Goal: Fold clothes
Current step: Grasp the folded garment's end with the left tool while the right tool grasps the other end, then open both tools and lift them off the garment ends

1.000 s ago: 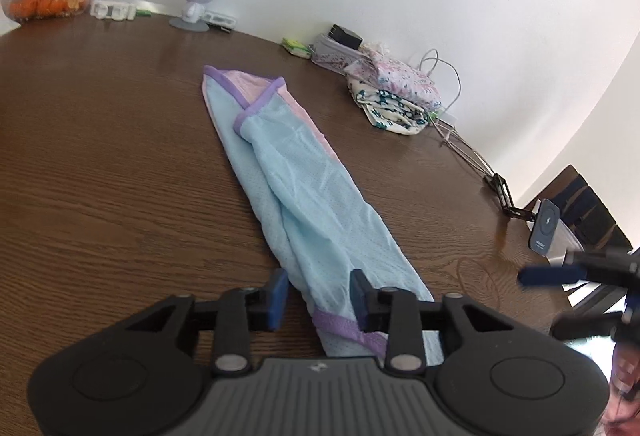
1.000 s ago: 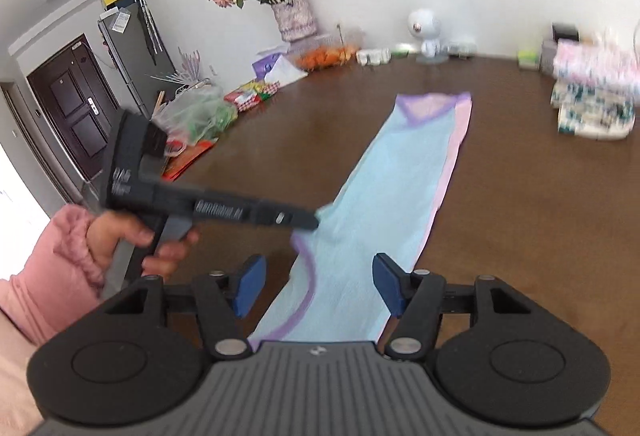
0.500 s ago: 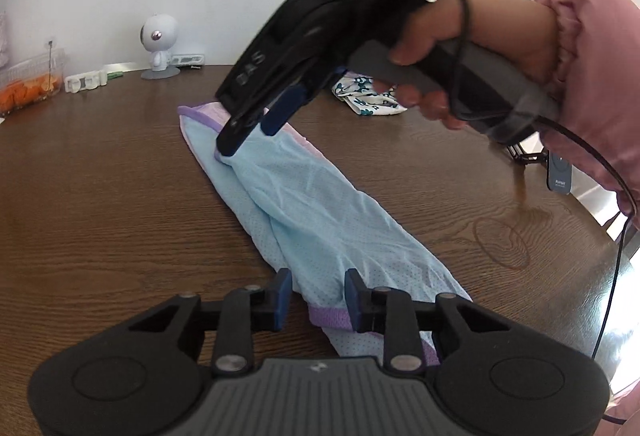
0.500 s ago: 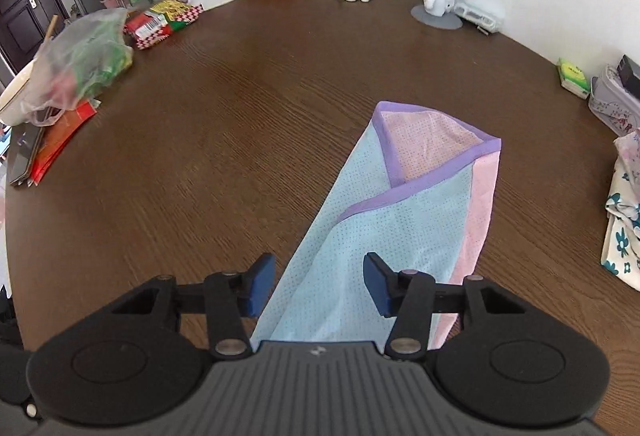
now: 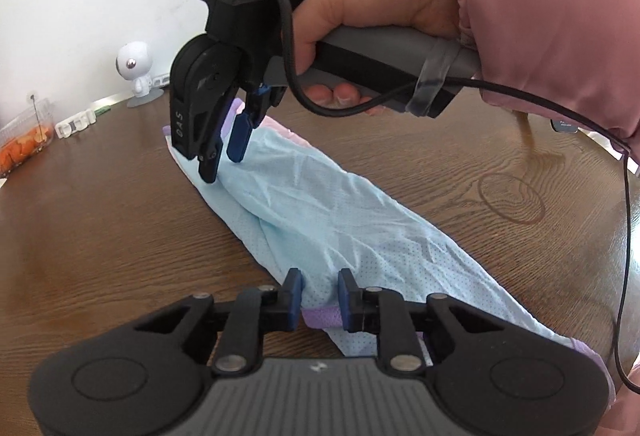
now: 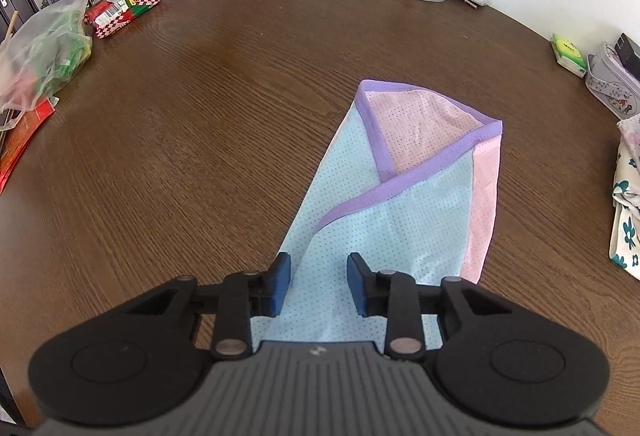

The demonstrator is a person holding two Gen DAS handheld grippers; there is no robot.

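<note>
The light-blue perforated garment with purple trim and a pink panel (image 5: pixel 320 204) lies flat on the dark brown wooden table (image 6: pixel 200 140), already folded lengthwise into a long narrow strip. Judged from this, the lengthwise fold is done; the end-to-end folds remain.

The left gripper (image 5: pixel 319 294) points obliquely down at the near end of the strip. Its jaws are closing, with the purple hem between the blue pads (image 5: pixel 294 292); the pads appear to press the bunched fabric from both sides.

The right gripper (image 6: pixel 318 282) is held over the far end of the strip, pointing steeply down. A hand (image 5: pixel 360 12) in a pink sleeve (image 5: pixel 560 16) grasps its grey handle. Its jaws are closing, with blue fabric between them, but the left wrist view shows the fingertips just above or barely touching the cloth, so no grip is established yet.

Once both ends are pinched, one end probably goes over the other.
</note>
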